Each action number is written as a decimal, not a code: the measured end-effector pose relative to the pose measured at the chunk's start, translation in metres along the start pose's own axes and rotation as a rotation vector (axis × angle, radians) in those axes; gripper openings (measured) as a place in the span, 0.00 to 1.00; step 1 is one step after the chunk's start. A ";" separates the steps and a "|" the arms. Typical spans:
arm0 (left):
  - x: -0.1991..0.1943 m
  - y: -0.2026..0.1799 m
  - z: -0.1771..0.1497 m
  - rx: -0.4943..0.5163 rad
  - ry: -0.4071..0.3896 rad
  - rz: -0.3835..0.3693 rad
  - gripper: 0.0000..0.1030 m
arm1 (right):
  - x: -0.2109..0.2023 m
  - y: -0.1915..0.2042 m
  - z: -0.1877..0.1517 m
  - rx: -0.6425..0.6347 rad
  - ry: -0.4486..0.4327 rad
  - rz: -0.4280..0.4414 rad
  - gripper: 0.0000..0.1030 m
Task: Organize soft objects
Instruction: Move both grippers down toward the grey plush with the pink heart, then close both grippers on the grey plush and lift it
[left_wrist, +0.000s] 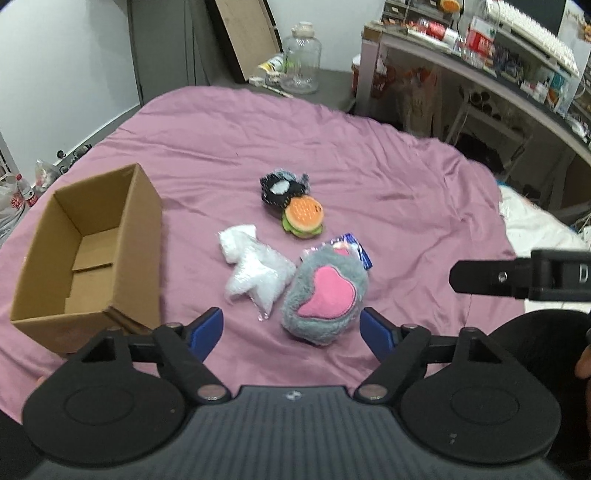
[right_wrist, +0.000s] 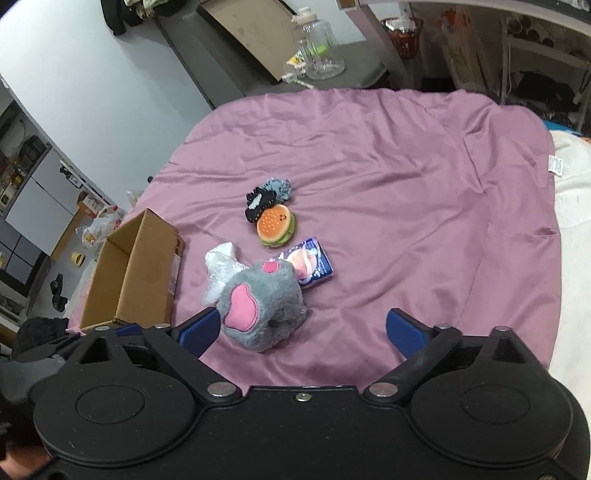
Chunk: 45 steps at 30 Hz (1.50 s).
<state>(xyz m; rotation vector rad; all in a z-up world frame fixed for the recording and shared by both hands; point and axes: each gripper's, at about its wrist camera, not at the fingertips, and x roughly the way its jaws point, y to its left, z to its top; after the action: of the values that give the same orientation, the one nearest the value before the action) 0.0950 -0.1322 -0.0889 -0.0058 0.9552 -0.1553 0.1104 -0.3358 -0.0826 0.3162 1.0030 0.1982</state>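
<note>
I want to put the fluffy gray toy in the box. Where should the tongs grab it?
Pinch the gray plush paw across its round body, on the furry flanks either side of the pink pad, coming down from above. It lies flat on the pink sheet, and the white plastic bag touches its left side, so probably start from the free near end.

My right gripper jaws apart above pink sheet, grey plush paw by left finger, burger toy beyond, cardboard box left.
</note>
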 end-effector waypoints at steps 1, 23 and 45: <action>0.005 -0.003 0.000 0.003 0.009 -0.001 0.75 | 0.003 -0.002 0.001 0.004 0.010 0.004 0.88; 0.089 -0.035 0.015 0.091 0.181 0.024 0.71 | 0.060 -0.035 0.026 0.106 0.184 0.005 0.60; 0.098 0.011 0.051 0.039 0.211 -0.046 0.30 | 0.114 -0.018 0.024 0.209 0.291 0.085 0.54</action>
<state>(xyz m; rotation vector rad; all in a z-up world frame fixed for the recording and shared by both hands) 0.1933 -0.1380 -0.1402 0.0244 1.1632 -0.2201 0.1911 -0.3217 -0.1675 0.5321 1.3025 0.2208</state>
